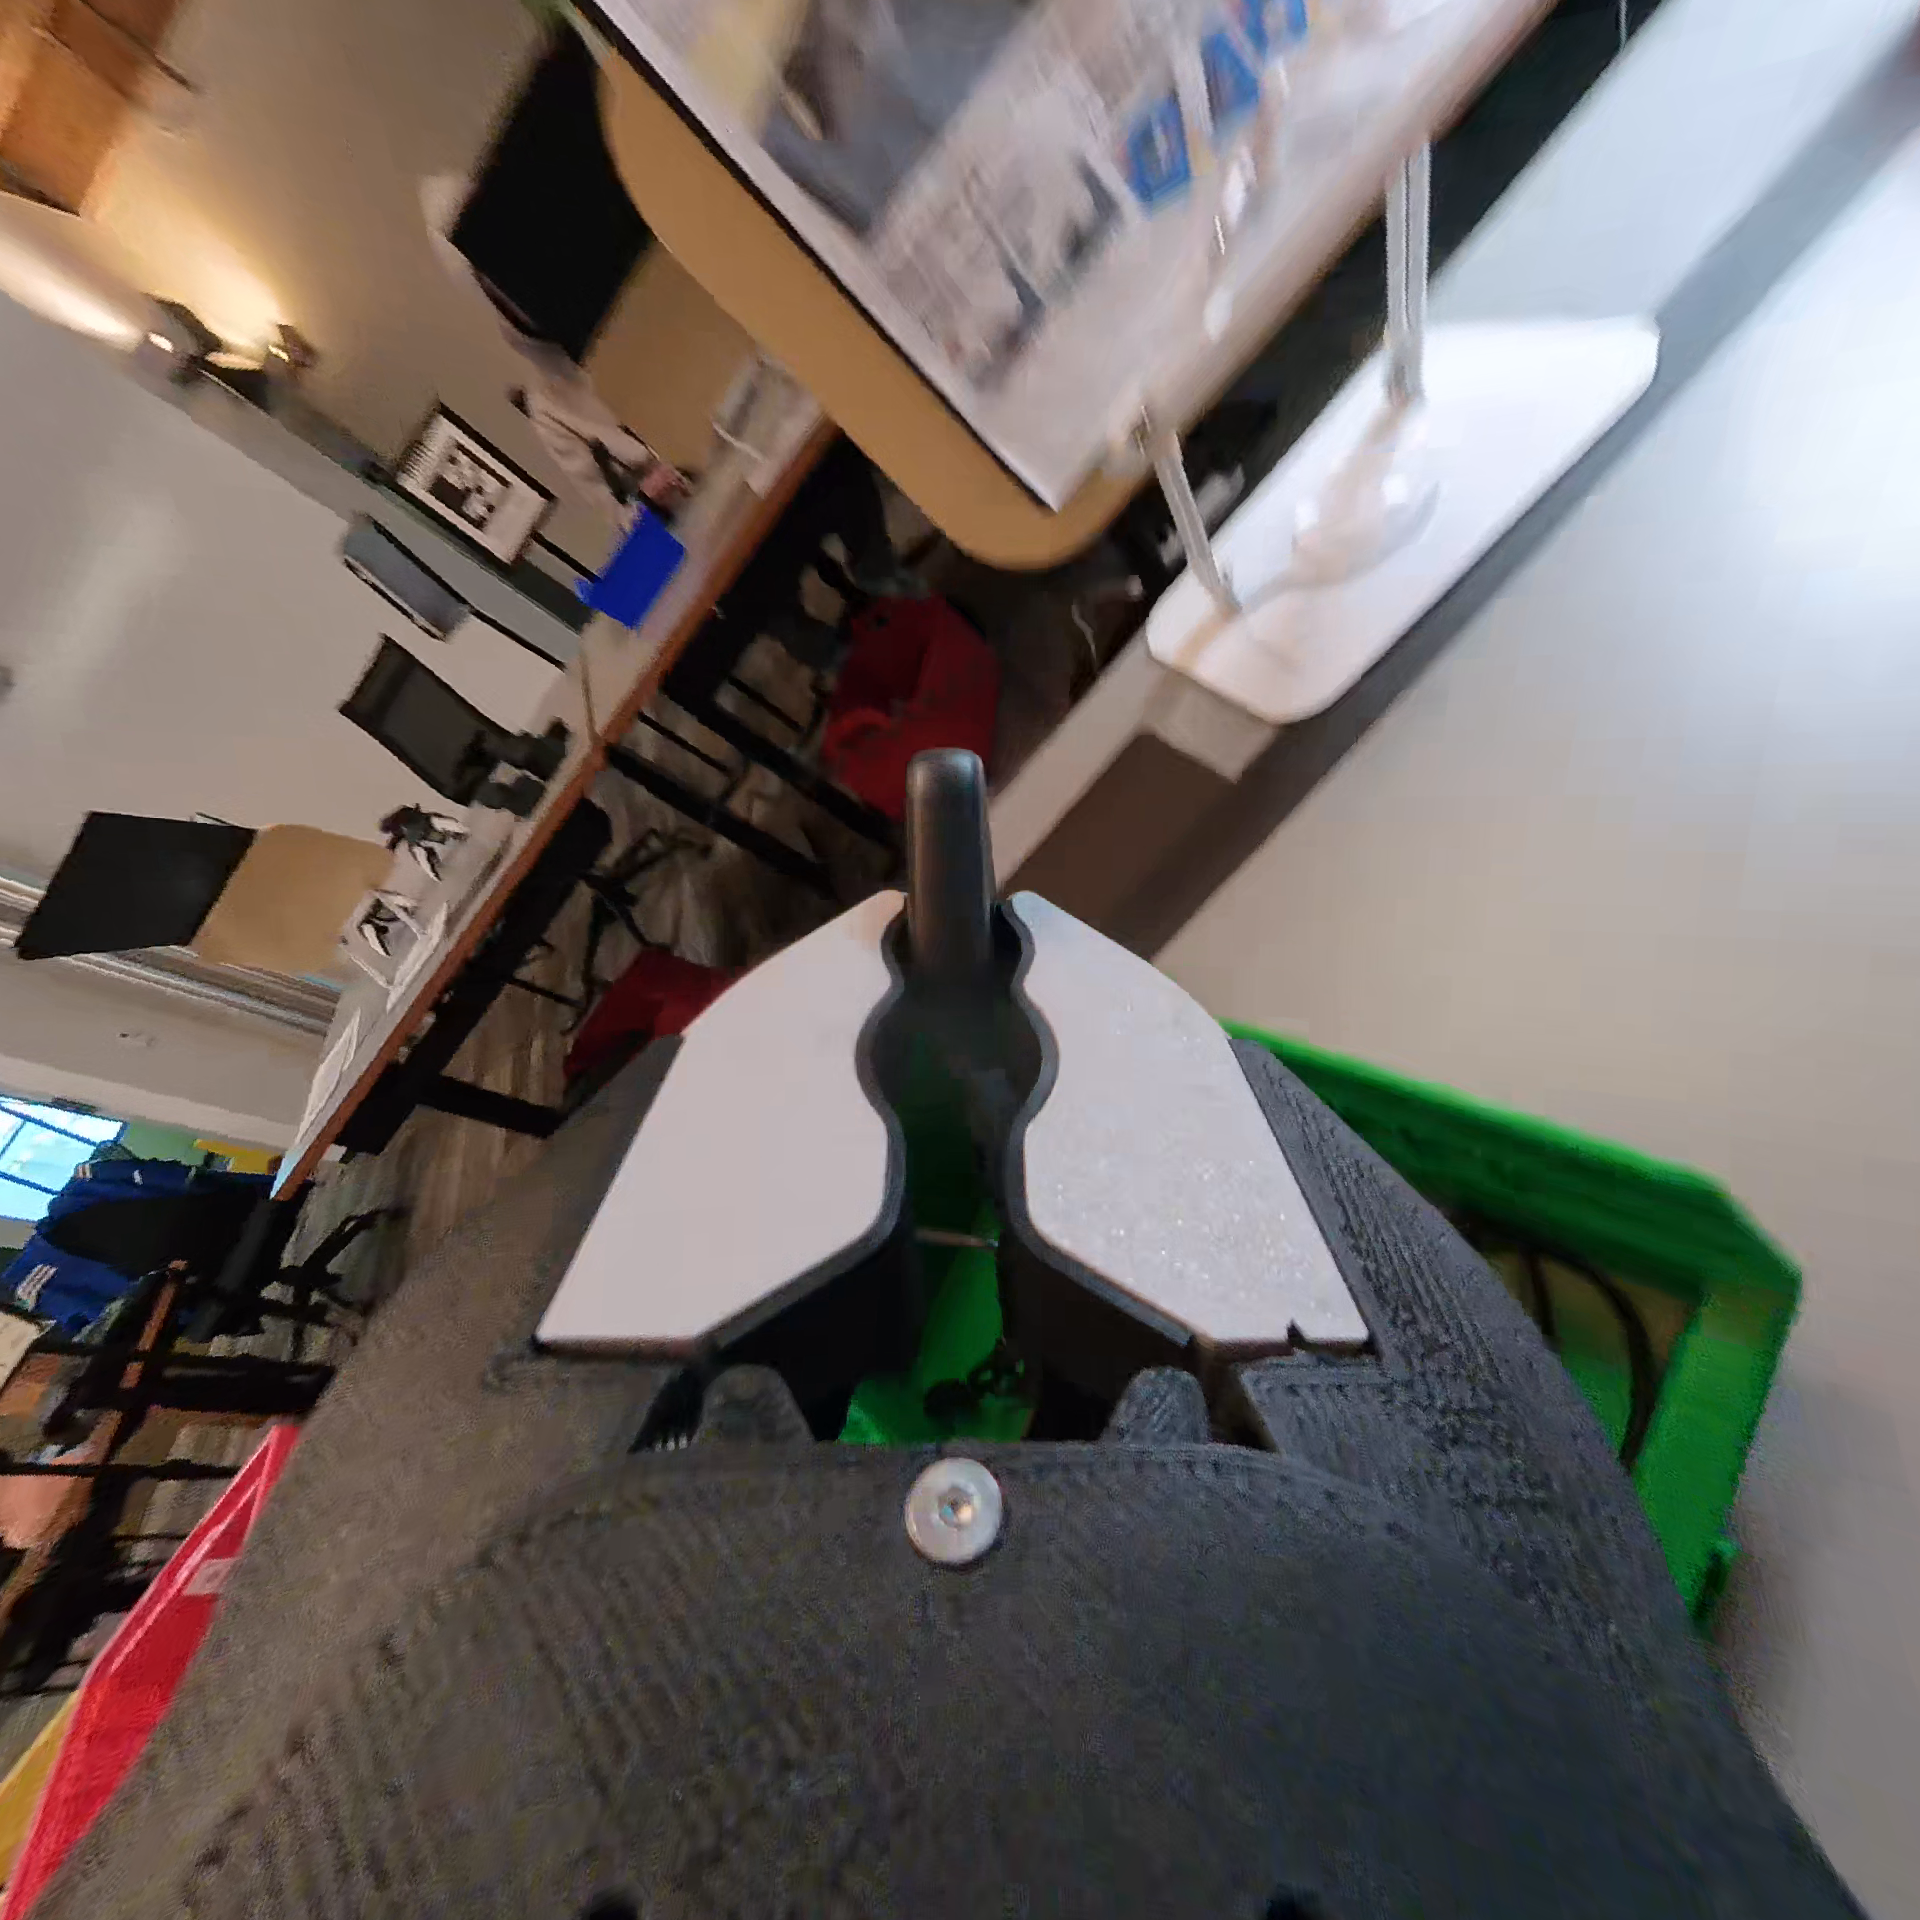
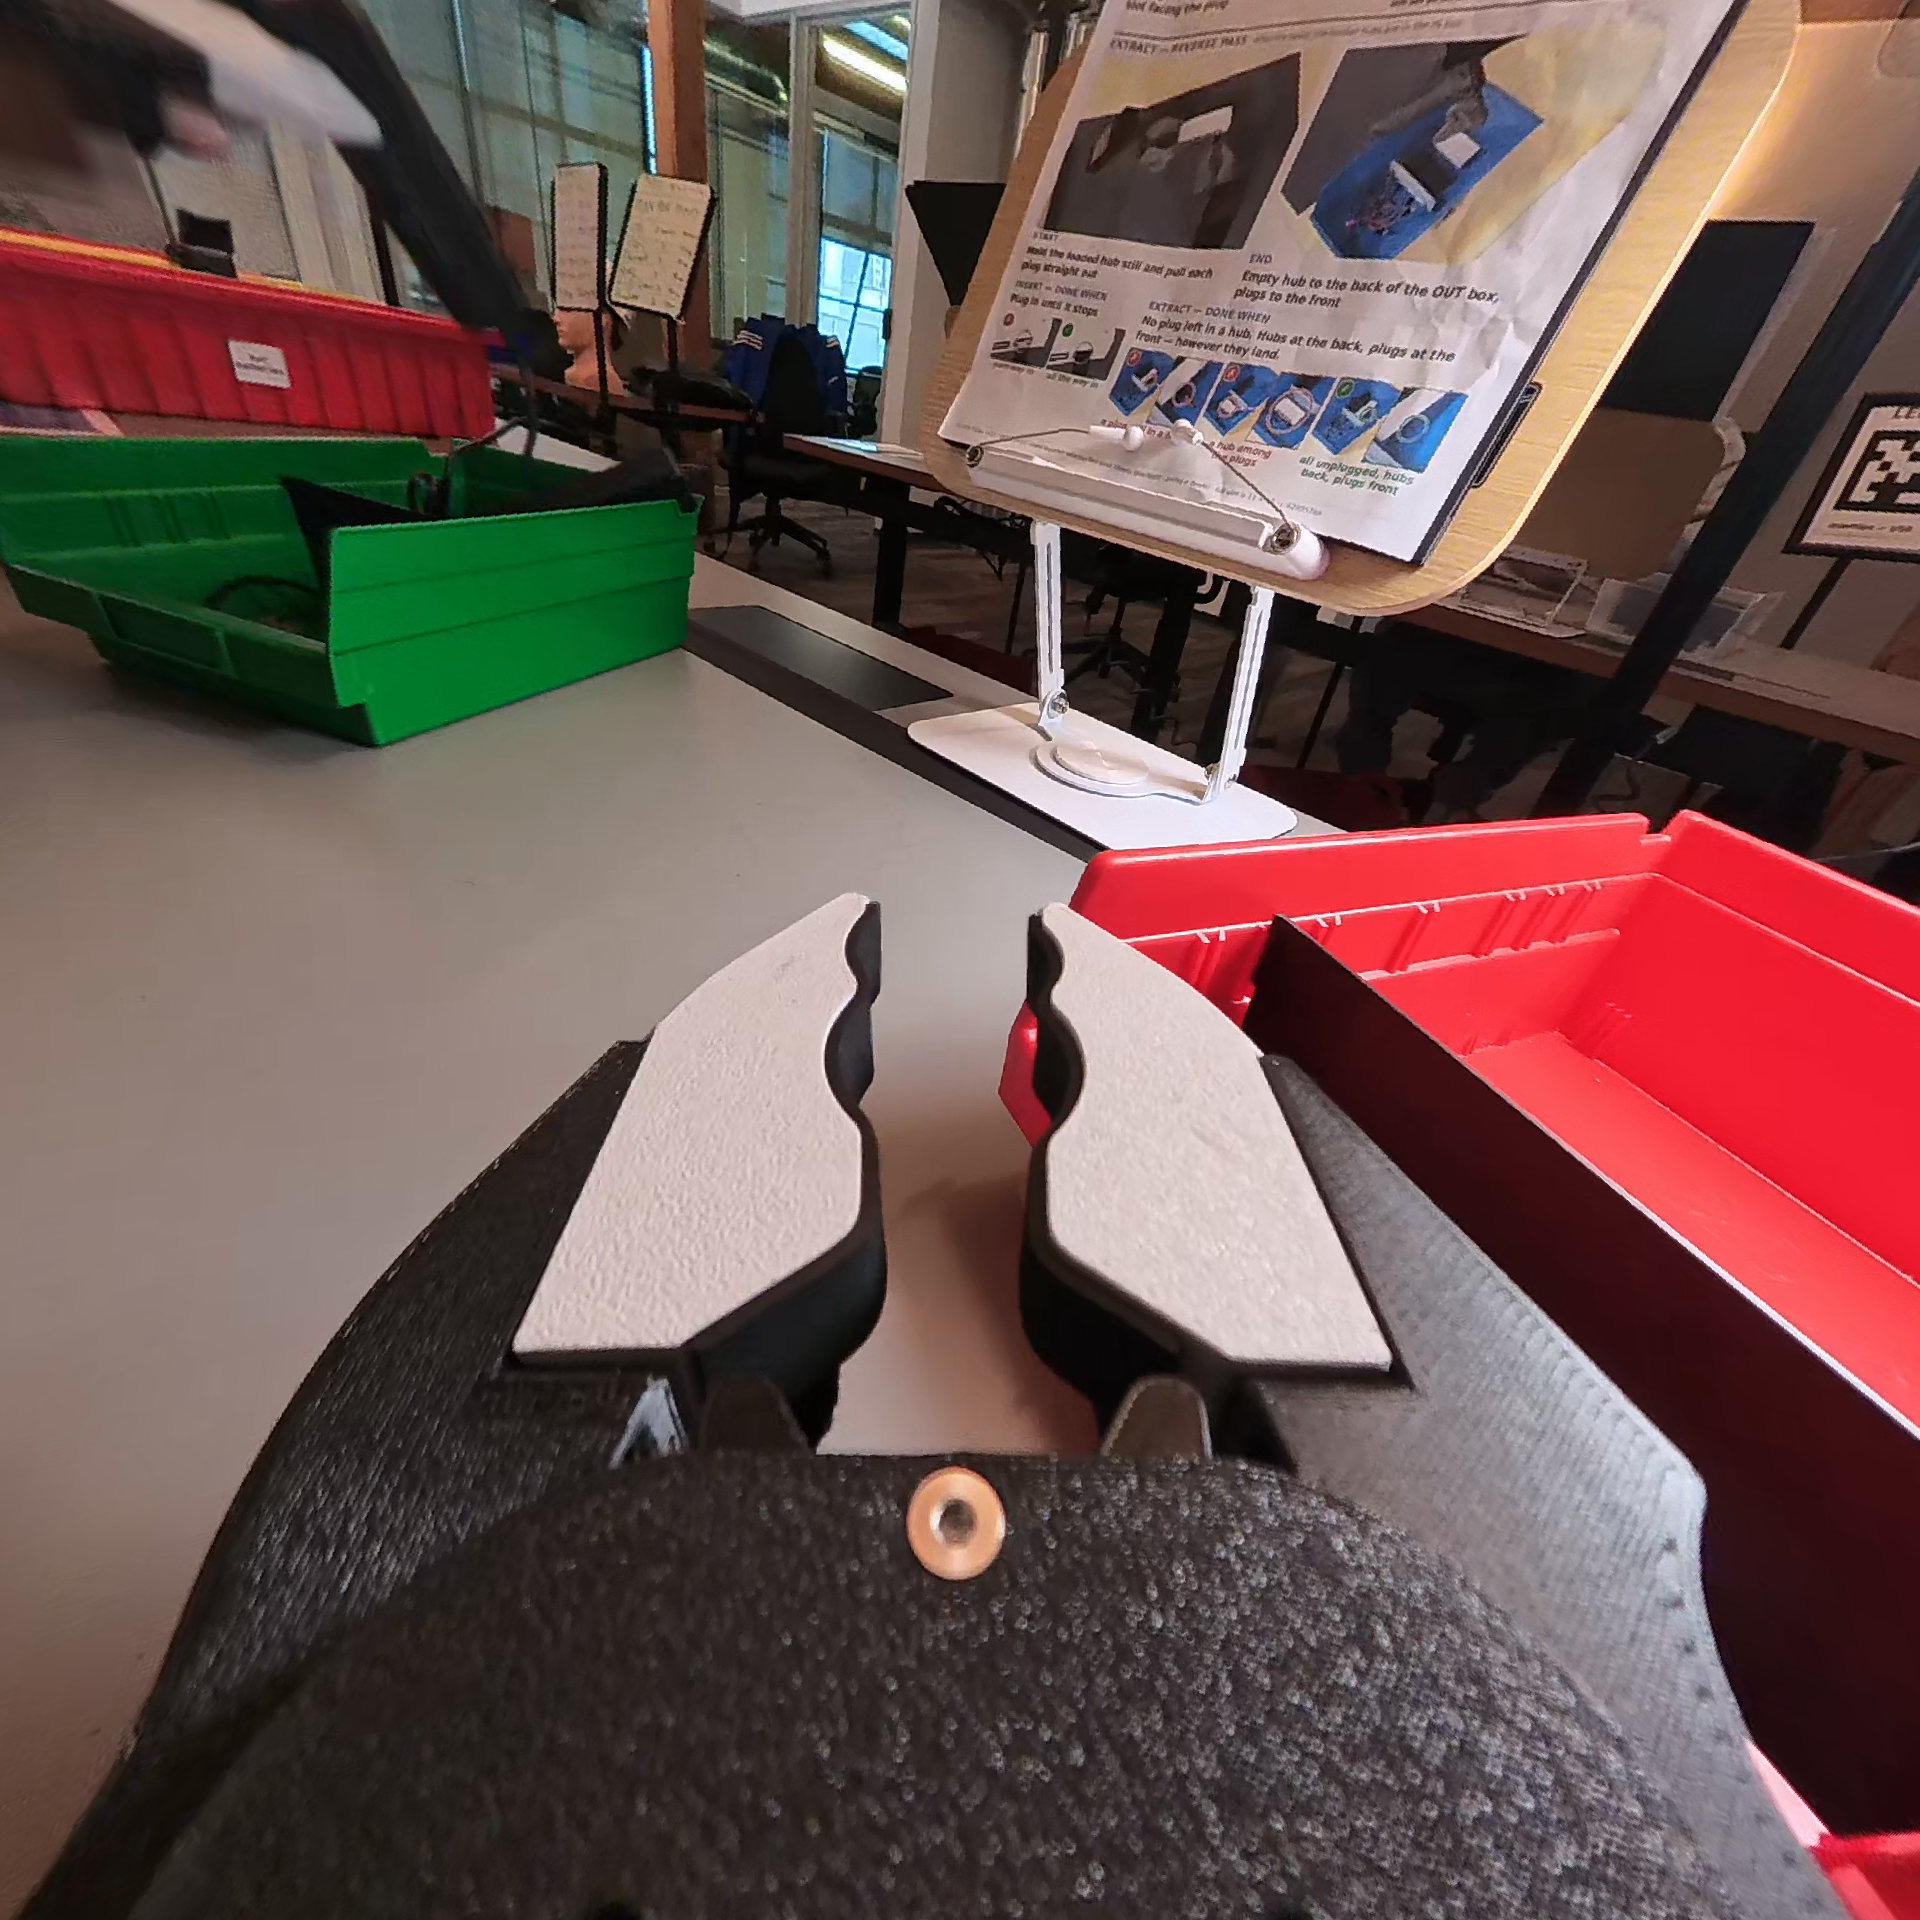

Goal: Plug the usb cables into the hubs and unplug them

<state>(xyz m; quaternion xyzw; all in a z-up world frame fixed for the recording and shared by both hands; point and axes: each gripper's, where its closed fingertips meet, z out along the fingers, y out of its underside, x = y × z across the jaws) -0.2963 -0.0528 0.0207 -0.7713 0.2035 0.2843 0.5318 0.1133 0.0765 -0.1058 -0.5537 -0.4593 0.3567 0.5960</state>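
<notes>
My left gripper (image 1: pixel 951 914) is shut on a slim dark grey USB part (image 1: pixel 943 821). Its rounded end sticks out past the fingertips, and I cannot tell whether it is a hub or a plug. The gripper is tilted and lifted above the green bin (image 1: pixel 1558 1247), with dark cables showing inside the bin. The view is blurred. My right gripper (image 2: pixel 954 935) is open and empty, low over the grey table (image 2: pixel 364 935), just left of a red bin (image 2: pixel 1558 883). The green bin (image 2: pixel 416 582) also shows in the right wrist view, at the far left.
The red bin has a black divider (image 2: pixel 1455 1091), and the part of it in view is bare. A white stand (image 2: pixel 1143 769) holding a board with a printed sheet (image 2: pixel 1351 260) is at the table's far edge. Another red bin (image 2: pixel 208 353) sits behind the green one.
</notes>
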